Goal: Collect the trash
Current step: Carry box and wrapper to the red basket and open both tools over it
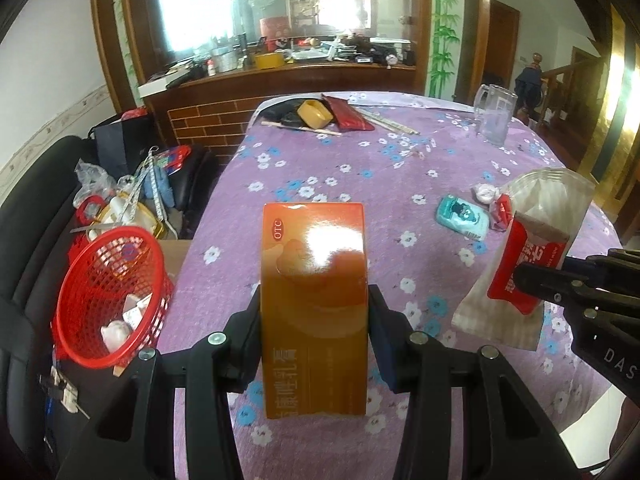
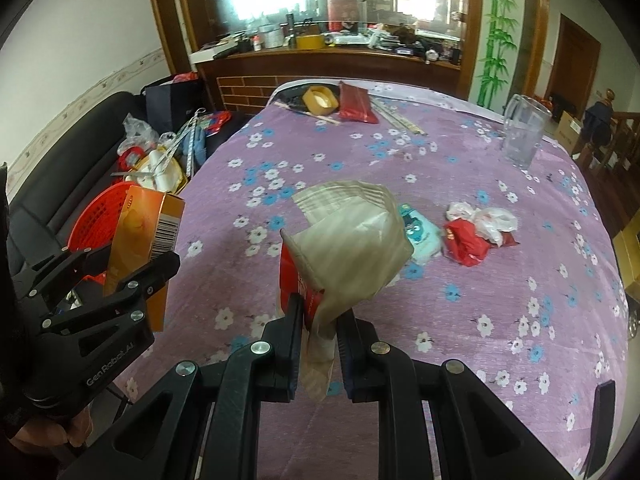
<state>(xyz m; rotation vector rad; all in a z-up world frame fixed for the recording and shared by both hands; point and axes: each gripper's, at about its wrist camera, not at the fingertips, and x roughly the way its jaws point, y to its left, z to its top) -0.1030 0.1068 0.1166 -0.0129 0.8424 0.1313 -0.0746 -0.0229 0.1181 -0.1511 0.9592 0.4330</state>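
My left gripper [image 1: 314,304] is shut on an upright orange medicine box [image 1: 314,272], held over the table's left edge. Just left of it, a red mesh basket [image 1: 112,296] sits tilted with white crumpled trash inside. My right gripper [image 2: 318,312] is shut on a beige and red snack wrapper [image 2: 352,248], held above the purple floral cloth [image 2: 480,300]. In the right wrist view the left gripper [image 2: 132,262] and its box [image 2: 140,232] hide part of the basket [image 2: 96,216]. Seen from the left wrist, the right gripper [image 1: 532,280] pinches the wrapper [image 1: 536,216].
A teal tissue pack [image 2: 420,236] and crumpled red and white wrappers [image 2: 476,228] lie on the cloth. At the far end are a glass mug [image 2: 522,136], a tape roll [image 2: 320,100], a red pouch [image 2: 356,108] and chopsticks. A cluttered black sofa [image 1: 32,240] flanks the table's left.
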